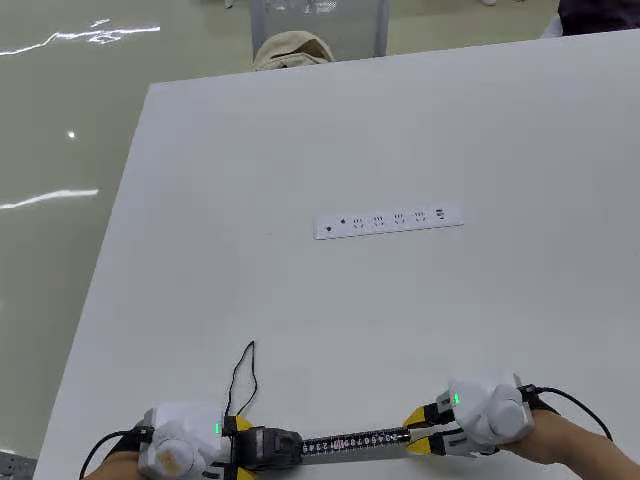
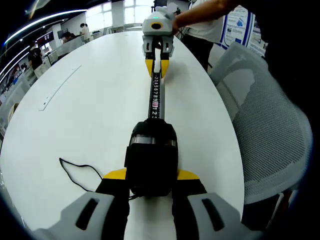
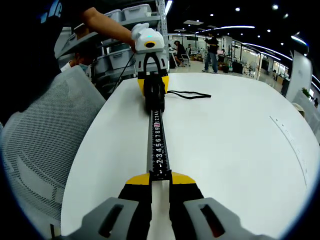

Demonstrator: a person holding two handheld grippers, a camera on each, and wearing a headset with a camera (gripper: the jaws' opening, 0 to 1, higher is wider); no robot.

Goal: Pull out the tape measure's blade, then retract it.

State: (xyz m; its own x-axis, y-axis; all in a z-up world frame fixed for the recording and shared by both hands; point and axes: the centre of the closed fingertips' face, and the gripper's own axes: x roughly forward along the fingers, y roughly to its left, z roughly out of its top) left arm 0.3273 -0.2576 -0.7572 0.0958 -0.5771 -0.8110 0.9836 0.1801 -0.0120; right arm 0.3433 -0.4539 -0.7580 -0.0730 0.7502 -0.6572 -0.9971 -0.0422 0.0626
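while the blade (image 3: 158, 140) is lying part-drawn on the table (image 1: 400, 130), both ends are being held.
left gripper (image 2: 151, 176) is clamping the tape case (image 2: 151, 150); right gripper (image 3: 160, 181) is pinching the blade tip, axis running straight between them.

Power strip (image 1: 388, 221) on white table (image 1: 230, 180)

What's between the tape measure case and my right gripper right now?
Only the numbered black blade, drawn out of the black tape measure case, running straight to the right gripper over the white tabletop. The left gripper view shows it.
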